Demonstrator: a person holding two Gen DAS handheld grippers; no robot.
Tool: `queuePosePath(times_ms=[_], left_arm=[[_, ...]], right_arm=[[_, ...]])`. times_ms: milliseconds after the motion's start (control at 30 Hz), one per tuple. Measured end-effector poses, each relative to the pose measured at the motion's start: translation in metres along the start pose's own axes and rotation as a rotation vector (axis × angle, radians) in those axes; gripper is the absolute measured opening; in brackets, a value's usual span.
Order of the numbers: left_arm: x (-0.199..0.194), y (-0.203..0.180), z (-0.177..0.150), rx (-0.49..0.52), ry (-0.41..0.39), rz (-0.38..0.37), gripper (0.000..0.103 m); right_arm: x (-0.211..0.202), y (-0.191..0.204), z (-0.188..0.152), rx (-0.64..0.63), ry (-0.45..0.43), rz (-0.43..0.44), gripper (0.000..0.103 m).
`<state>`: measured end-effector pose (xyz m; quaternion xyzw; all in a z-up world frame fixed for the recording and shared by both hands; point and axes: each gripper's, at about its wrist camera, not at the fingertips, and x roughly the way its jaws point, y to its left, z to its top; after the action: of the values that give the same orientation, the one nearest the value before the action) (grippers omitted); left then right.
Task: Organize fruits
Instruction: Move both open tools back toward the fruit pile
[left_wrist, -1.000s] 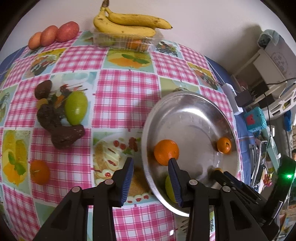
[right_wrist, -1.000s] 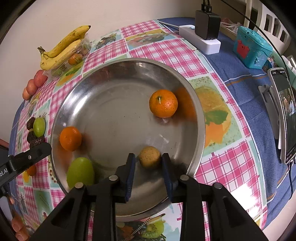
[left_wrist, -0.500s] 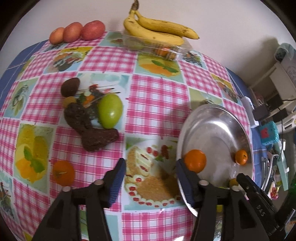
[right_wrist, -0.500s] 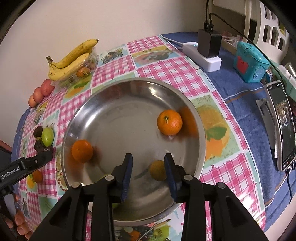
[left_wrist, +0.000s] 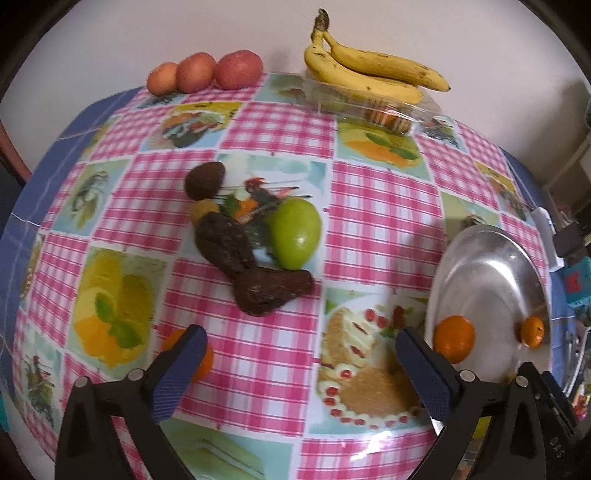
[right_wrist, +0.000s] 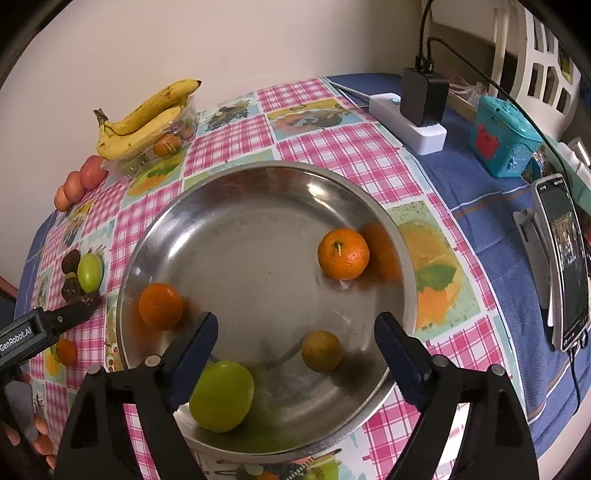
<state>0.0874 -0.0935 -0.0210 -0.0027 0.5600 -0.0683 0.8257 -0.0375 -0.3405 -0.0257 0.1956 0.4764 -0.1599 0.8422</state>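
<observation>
A steel plate (right_wrist: 258, 206) holds two oranges (right_wrist: 343, 253) (right_wrist: 160, 306), a small yellow-brown fruit (right_wrist: 321, 350) and a green fruit (right_wrist: 221, 396). My right gripper (right_wrist: 295, 332) is open and empty above the plate's near side. My left gripper (left_wrist: 299, 354) is open and empty over the checked tablecloth, left of the plate (left_wrist: 491, 266). Ahead of it lie a green fruit (left_wrist: 295, 233), dark brown fruits (left_wrist: 225, 243) (left_wrist: 271, 290) (left_wrist: 205, 180) and a small yellow fruit (left_wrist: 201, 209). An orange (left_wrist: 201, 360) sits partly hidden behind its left finger.
Bananas (left_wrist: 365, 74) lie on a clear plastic box (left_wrist: 369, 109) at the back edge, with three reddish fruits (left_wrist: 203, 72) to their left. On the blue cloth right of the plate are a power strip with charger (right_wrist: 413, 118), a teal toy box (right_wrist: 502, 136) and a phone on a stand (right_wrist: 561, 258).
My left gripper has moved left away from the plate and opened wider. My right gripper has let go of the small yellow-brown fruit, opened wide and pulled back and up.
</observation>
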Motion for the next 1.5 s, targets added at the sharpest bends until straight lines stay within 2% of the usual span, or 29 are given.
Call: queuePosePath(times_ms=[33, 100, 333, 567, 767, 933, 1100, 1233, 1500], left_arm=[[-0.001, 0.001, 0.000, 0.002, -0.004, 0.008, 0.103], [-0.003, 0.005, 0.001, 0.003, -0.014, 0.033, 0.103], [-0.009, 0.026, 0.007, -0.022, -0.043, 0.058, 0.103], [-0.016, 0.051, 0.013, -0.070, -0.064, 0.032, 0.103], [-0.028, 0.077, 0.023, -0.070, -0.122, 0.043, 0.103], [-0.036, 0.107, 0.031, -0.122, -0.145, 0.042, 0.103], [-0.037, 0.137, 0.035, -0.192, -0.144, 0.020, 0.103], [-0.035, 0.158, 0.035, -0.245, -0.137, 0.007, 0.103], [-0.031, 0.180, 0.035, -0.296, -0.109, -0.011, 0.103]], right_arm=[[0.000, 0.001, 0.000, 0.001, -0.004, 0.003, 0.089], [0.000, 0.001, -0.001, -0.002, -0.013, 0.004, 0.098], [-0.005, 0.006, -0.002, 0.007, -0.061, 0.038, 0.098], [-0.002, 0.022, -0.004, -0.024, -0.043, 0.045, 0.098], [-0.001, 0.051, -0.006, -0.084, -0.030, 0.059, 0.098], [-0.002, 0.085, -0.007, -0.143, -0.015, 0.092, 0.098], [-0.002, 0.122, -0.008, -0.210, 0.009, 0.128, 0.098], [-0.001, 0.142, -0.005, -0.213, 0.016, 0.143, 0.098], [0.004, 0.179, 0.000, -0.243, 0.019, 0.193, 0.098]])
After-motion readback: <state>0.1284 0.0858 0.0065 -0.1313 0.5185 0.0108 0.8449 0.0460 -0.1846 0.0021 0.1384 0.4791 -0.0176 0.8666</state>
